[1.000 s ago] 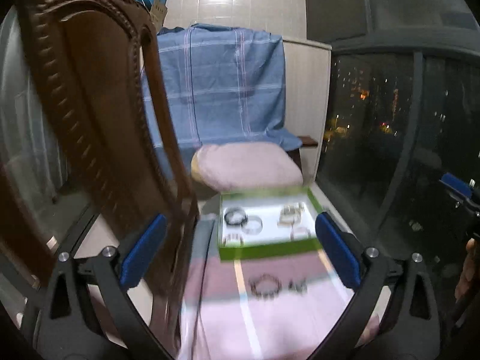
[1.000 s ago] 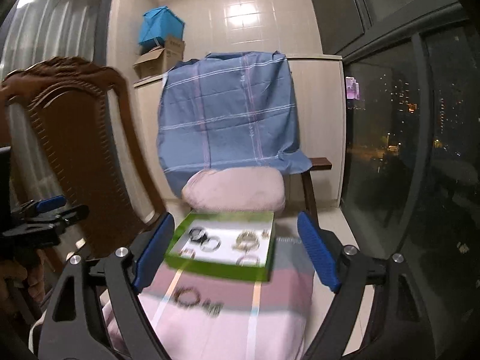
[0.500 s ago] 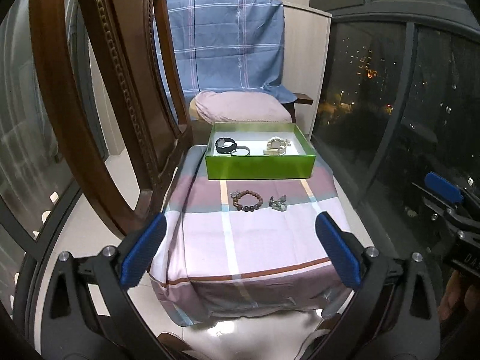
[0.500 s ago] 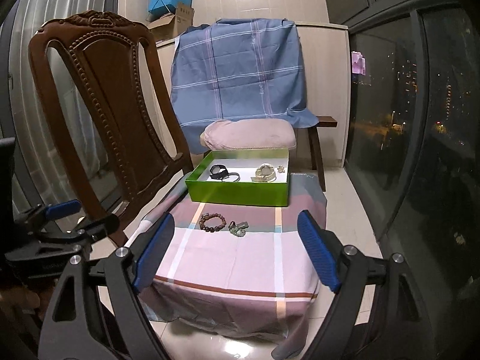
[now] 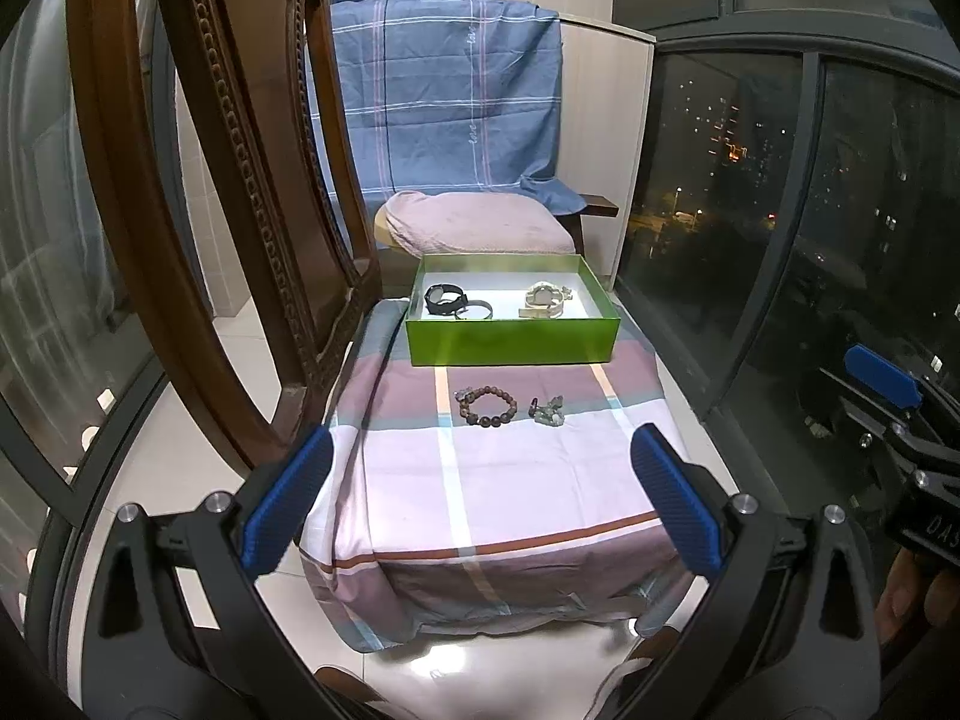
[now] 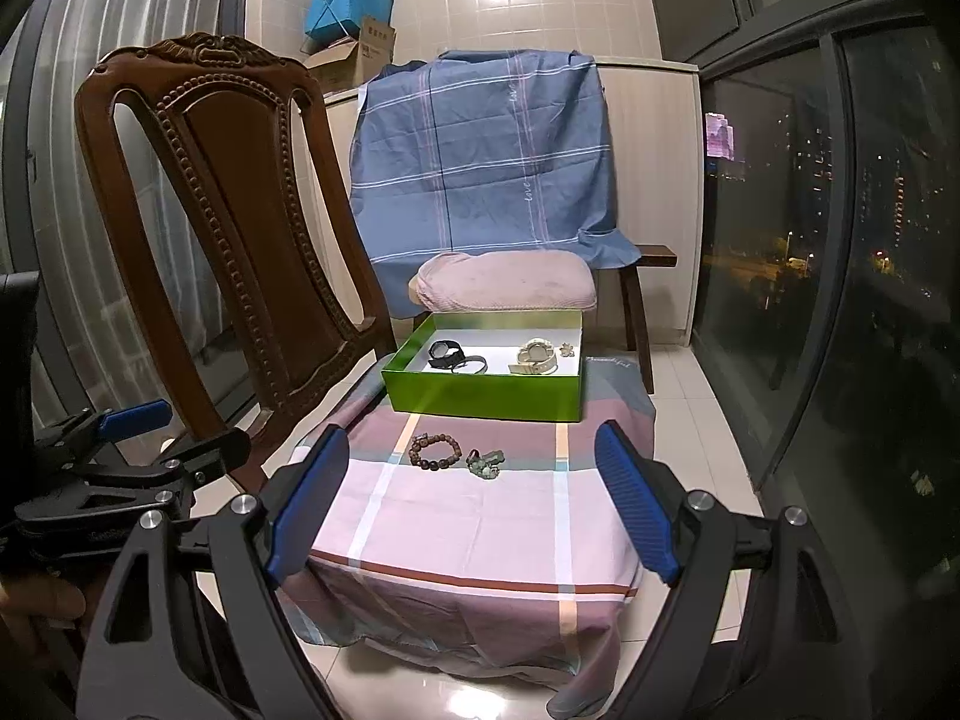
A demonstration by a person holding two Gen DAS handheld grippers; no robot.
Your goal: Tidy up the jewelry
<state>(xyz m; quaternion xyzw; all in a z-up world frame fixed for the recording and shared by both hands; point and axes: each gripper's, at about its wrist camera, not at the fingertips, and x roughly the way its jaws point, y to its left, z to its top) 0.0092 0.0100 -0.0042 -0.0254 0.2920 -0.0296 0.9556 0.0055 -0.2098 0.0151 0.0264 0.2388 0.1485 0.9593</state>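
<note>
Ahead, the bead bracelet [image 6: 436,451] lies on the desk [image 6: 480,516] beyond both hand-held grippers, jaws apart and empty, nearer the right hand-held gripper [image 6: 474,504] than the left hand-held gripper [image 5: 480,504].

Green box [image 5: 510,345]: its near wall hides the front strip of the floor inside.
Small charm [image 6: 565,349] beside the pale watch [image 6: 536,356]: too small to identify.
Greenish piece [image 6: 487,462] right of the bead bracelet [image 6: 435,451]: a tangle, its kind unclear.
Carved chair [image 5: 240,192]: top cut off in the left wrist view.
Table under the striped cloth [image 5: 510,480]: wholly covered.
Cardboard carton [image 6: 360,57]: print unreadable.
</note>
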